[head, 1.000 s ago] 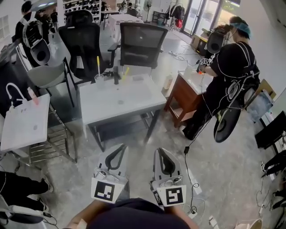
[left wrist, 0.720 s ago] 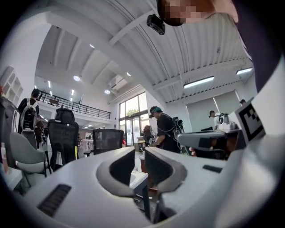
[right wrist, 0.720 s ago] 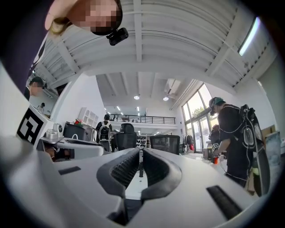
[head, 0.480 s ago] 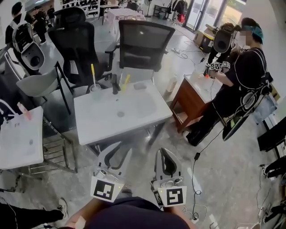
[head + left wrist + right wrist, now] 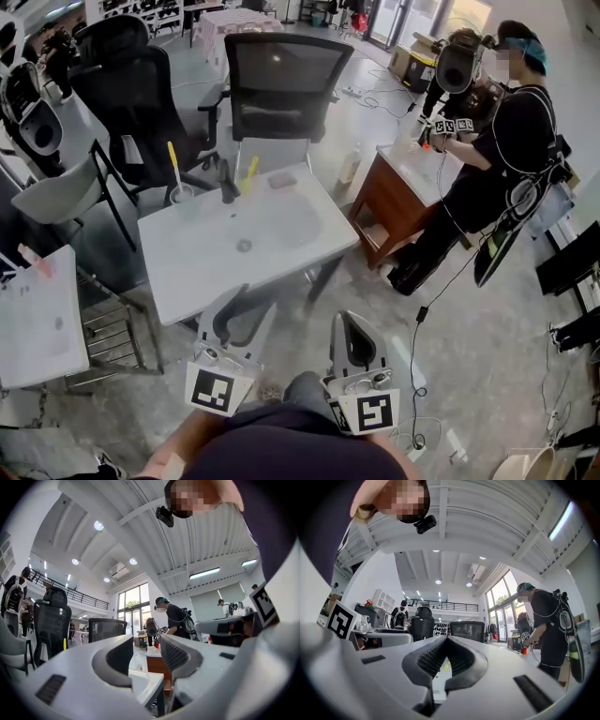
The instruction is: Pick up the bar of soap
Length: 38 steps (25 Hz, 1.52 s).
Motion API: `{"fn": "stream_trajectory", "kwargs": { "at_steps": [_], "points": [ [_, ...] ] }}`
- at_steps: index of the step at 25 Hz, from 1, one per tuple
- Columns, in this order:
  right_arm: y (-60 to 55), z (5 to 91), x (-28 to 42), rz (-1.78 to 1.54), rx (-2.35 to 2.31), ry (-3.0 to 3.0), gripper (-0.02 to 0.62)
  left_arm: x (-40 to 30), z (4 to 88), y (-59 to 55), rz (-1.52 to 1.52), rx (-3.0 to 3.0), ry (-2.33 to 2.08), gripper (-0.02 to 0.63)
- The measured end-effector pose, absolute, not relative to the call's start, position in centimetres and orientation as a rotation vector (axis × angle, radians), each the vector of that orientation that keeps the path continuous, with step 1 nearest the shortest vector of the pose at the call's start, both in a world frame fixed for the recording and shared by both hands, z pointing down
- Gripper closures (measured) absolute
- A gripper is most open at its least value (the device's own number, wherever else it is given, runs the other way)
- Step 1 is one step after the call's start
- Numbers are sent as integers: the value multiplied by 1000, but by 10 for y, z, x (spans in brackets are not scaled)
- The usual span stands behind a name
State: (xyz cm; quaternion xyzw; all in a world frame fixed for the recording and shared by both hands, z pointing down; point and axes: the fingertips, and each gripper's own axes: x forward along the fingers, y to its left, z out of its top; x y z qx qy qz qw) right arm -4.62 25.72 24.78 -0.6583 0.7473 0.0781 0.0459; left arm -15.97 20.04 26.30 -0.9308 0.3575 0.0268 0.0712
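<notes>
The bar of soap (image 5: 281, 180) is a small pinkish block on the far rim of the white sink table (image 5: 187, 272), right of the dark faucet (image 5: 228, 187). My left gripper (image 5: 248, 300) (image 5: 146, 643) hovers at the table's near edge, well short of the soap. Its jaws have just been opening and stand open with nothing between them. My right gripper (image 5: 350, 316) (image 5: 446, 639) is beside it, off the table's near right corner, shut and empty.
A cup with a toothbrush (image 5: 176, 190) and a yellow stick (image 5: 249, 169) stand by the faucet. Black office chairs (image 5: 281, 84) sit behind the table. A person (image 5: 497, 159) works at a wooden cabinet (image 5: 398, 192) on the right. A white side table (image 5: 37, 323) is at left, and cables (image 5: 417, 375) lie on the floor.
Both grippers have come closer to the sink table, which now sits larger and nearer in the head view. The left jaws went from shut to open. The right jaws stayed shut.
</notes>
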Motion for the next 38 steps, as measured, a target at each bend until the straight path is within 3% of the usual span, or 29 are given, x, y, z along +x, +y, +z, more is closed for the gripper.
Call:
{"fn": "stream_trajectory", "kwargs": {
  "at_steps": [11, 23, 38],
  "points": [
    [182, 245, -25, 302, -1972, 2312, 580, -148, 266, 148, 135, -2761, 1125, 445],
    [-6, 241, 48, 326, -1783, 2425, 580, -66, 255, -19, 68, -2641, 1313, 445],
    [-173, 249, 99, 270, -1543, 2604, 580, -20, 264, -172, -7, -2534, 1591, 445]
  ]
}}
